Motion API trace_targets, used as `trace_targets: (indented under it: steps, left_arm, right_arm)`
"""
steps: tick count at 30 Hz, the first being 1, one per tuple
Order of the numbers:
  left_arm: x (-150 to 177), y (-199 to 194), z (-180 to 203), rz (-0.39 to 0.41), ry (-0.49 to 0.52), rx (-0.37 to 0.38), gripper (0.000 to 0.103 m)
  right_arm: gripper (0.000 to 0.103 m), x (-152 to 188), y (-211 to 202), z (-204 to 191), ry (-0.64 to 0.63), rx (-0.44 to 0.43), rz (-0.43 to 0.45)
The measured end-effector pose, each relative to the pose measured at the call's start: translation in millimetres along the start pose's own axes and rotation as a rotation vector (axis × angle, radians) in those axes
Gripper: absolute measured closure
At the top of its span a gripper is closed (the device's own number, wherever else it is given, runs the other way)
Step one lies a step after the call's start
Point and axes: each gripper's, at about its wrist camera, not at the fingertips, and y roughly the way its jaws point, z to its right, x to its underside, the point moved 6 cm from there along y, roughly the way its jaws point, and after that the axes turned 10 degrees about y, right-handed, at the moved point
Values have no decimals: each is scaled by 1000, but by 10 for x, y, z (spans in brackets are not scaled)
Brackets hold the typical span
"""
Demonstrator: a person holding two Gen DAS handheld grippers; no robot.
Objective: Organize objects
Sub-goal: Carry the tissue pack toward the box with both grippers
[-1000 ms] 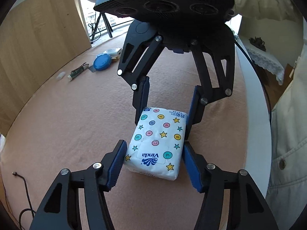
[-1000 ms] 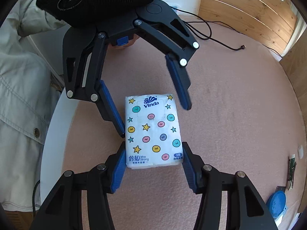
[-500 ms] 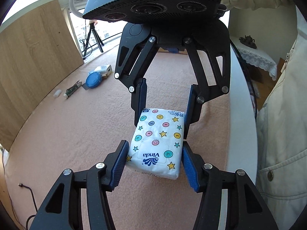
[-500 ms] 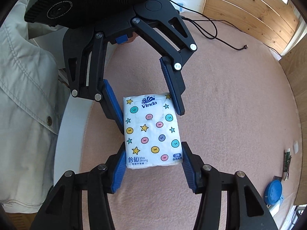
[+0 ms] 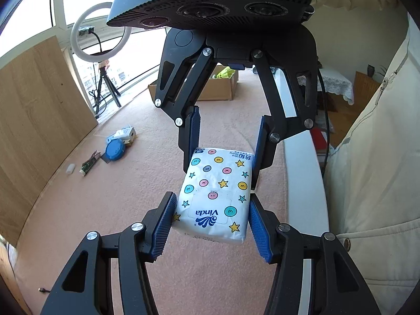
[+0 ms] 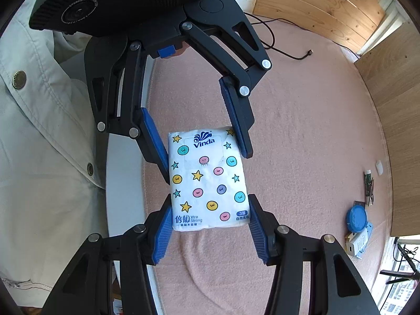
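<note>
Both sets of jaws stand about half open, clamped on opposite ends of one tissue pack [image 5: 216,193]: the left gripper [image 5: 211,220] on the Vinda-logo end, the right gripper [image 6: 208,221] on the end with Chinese print. The pack hangs above the pink cloth [image 5: 105,210], its long axis running gripper to gripper. Only the left view shows the far cardboard box [image 5: 218,89] and ring light [image 5: 101,30]; only the right shows a loose cable [image 6: 288,52].
</note>
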Motion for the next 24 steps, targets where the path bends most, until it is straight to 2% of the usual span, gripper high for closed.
trace_targets:
  steps: [8, 13, 24]
  left_arm:
    - [17, -122, -52, 52, 11, 1, 45]
    - [64, -171, -59, 47, 20, -8, 45]
    - [108, -216, -71, 43, 23, -18, 45]
  right_arm:
    - [54, -8, -102, -54, 42, 34, -36]
    - [54, -151, -39, -17, 43, 37, -54]
    - [55, -234, -4, -34, 34, 41, -82]
